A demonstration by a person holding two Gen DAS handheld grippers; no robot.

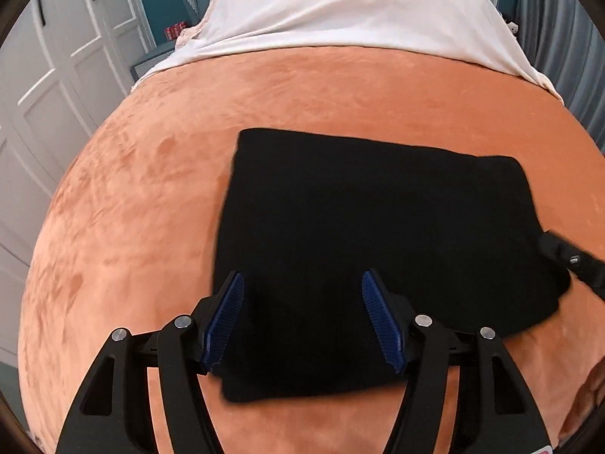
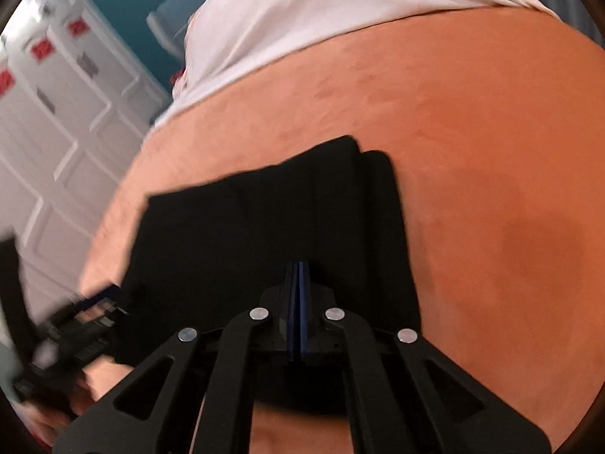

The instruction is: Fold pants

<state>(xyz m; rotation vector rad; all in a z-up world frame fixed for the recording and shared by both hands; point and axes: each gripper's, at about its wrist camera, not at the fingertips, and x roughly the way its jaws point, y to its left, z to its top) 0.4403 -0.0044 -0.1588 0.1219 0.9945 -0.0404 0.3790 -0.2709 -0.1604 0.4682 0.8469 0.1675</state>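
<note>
Right claw (image 2: 298, 276) pads together; left claw (image 1: 302, 314) spread

A bed (image 1: 302, 87) covered in an orange plush blanket (image 1: 132, 208). Black pants (image 1: 370, 227), folded into a compact rectangle, lie flat on the blanket near its front. A white sheet (image 1: 340, 3) covers the bed's far end.

The left hand-held gripper (image 1: 302, 317) is a matte black linkage with triangular cut-outs, round silver pivot screws and ribbed blue pads (image 1: 225, 321). The right hand-held gripper (image 2: 298, 302) has the same black arms, silver screws and blue pads.
</note>
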